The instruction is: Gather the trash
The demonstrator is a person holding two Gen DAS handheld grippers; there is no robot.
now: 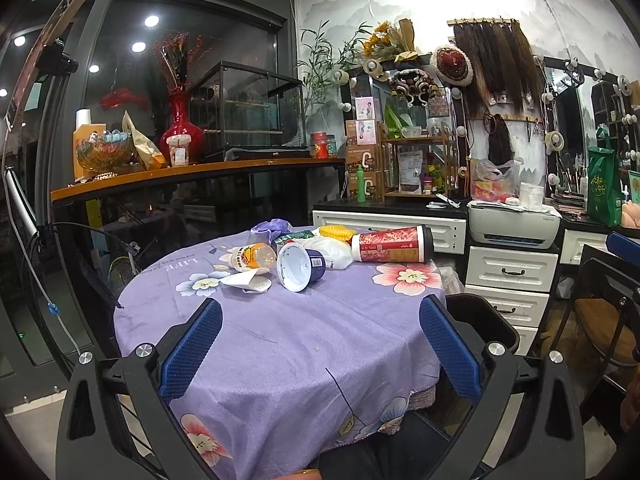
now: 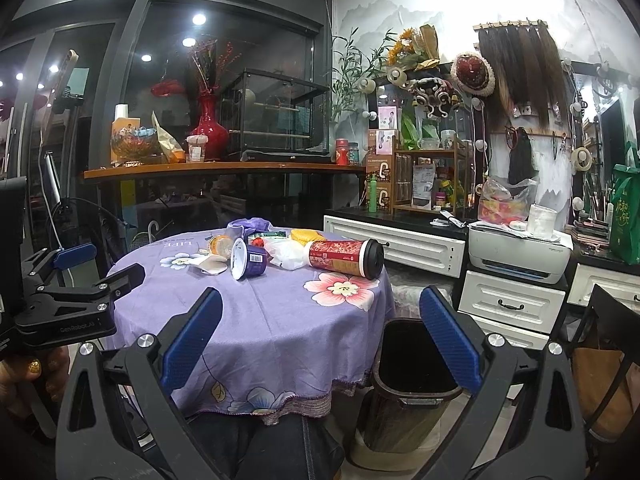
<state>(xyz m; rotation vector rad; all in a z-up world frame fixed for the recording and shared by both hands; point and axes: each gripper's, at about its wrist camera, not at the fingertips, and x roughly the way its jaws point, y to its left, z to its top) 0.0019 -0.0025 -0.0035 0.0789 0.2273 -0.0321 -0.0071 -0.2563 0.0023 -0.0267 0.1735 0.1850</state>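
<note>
Trash lies at the far side of a round table with a purple flowered cloth [image 1: 288, 344]: a tipped blue and white cup [image 1: 300, 266], a clear bottle with an orange label [image 1: 252, 258], a red cylindrical cup with a black lid [image 1: 392, 244], a white plastic bag [image 1: 332, 250], white paper scraps [image 1: 246, 282] and a yellow item [image 1: 338, 233]. The same pile shows in the right wrist view, with the red cup [image 2: 344, 258] and blue cup [image 2: 248, 258]. My left gripper [image 1: 320, 344] is open and empty over the table's near part. My right gripper [image 2: 320, 336] is open and empty, above the table edge and a dark bin [image 2: 412, 364].
The dark bin stands on the floor right of the table. White drawers [image 1: 508, 272] and a printer [image 1: 516, 226] stand behind on the right. A wooden shelf [image 1: 192, 172] with a red vase runs along the back. A chair [image 1: 600, 316] is at the far right. My left gripper's body [image 2: 68, 304] shows at the right wrist view's left edge.
</note>
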